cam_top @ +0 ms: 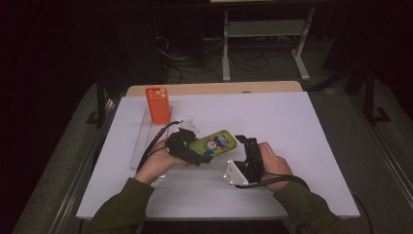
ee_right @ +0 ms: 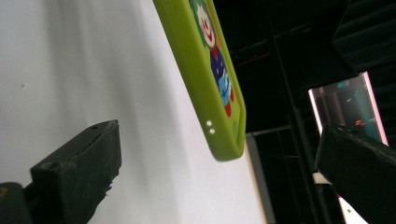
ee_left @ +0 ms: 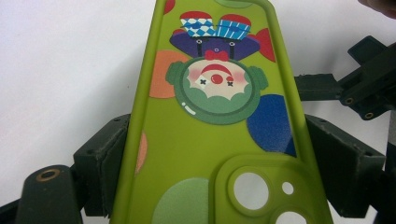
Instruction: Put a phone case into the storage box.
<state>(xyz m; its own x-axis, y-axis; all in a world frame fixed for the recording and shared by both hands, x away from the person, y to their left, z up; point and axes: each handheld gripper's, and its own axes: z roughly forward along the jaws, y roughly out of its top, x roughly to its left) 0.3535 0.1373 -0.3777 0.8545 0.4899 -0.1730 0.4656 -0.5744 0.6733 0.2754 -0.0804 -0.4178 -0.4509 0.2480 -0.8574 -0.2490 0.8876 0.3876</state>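
Observation:
A lime-green phone case (cam_top: 214,142) printed with a clown hangs just above the white table (cam_top: 302,126). My left gripper (cam_top: 195,152) is shut on its camera-hole end. In the left gripper view both black jaws press the long edges of the case (ee_left: 210,116), with my left gripper (ee_left: 219,156) centred on it. My right gripper (cam_top: 246,141) stands open at the case's free end. In the right gripper view the case's bottom corner (ee_right: 219,126) floats ahead of the wide-apart jaws of my right gripper (ee_right: 219,172), touching neither.
An orange phone case (cam_top: 158,105) stands upright at the back left on a clear tray (cam_top: 143,141). A wooden strip (cam_top: 219,88) runs along the table's far edge. A white frame (cam_top: 263,29) stands behind the table, in the dark.

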